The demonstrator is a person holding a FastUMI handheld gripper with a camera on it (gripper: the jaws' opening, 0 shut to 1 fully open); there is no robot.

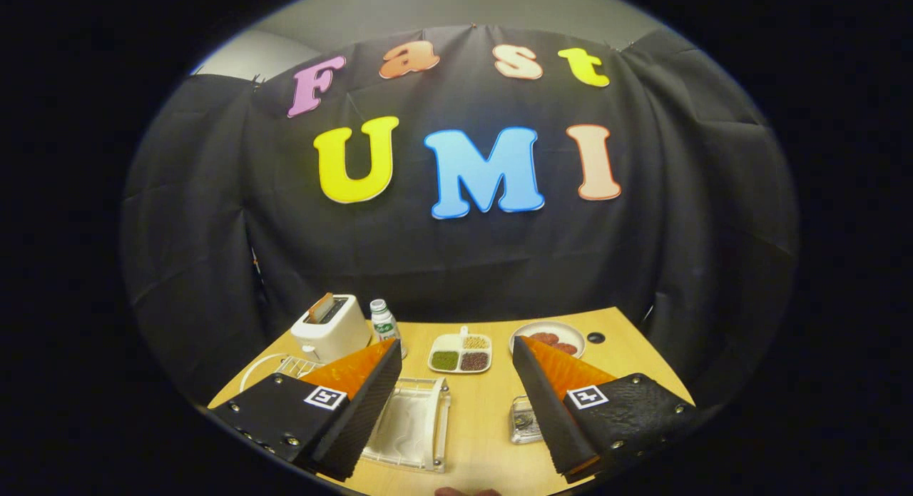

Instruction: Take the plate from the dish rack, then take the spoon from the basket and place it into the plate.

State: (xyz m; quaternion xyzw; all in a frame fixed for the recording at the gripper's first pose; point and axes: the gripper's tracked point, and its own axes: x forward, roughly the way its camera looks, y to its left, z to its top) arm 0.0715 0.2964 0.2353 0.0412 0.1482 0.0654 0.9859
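Note:
My gripper (455, 346) is open wide above the near part of the wooden table (485, 410), with nothing between its fingers. To the left, mostly hidden behind the left finger (356, 389), stands a white wire dish rack (296, 366) on a clear drip tray (410, 424). The thin white rim of a plate (255, 371) curves out at the rack's left side. Close against the right finger (549, 389) sits a small clear basket (524, 421); I cannot make out the spoon in it.
At the back of the table stand a white toaster (329, 328) with a slice in it, a small bottle (384, 323), a divided dish (461, 353) of grains and a plate of red pieces (551, 337). Black cloth walls close in behind.

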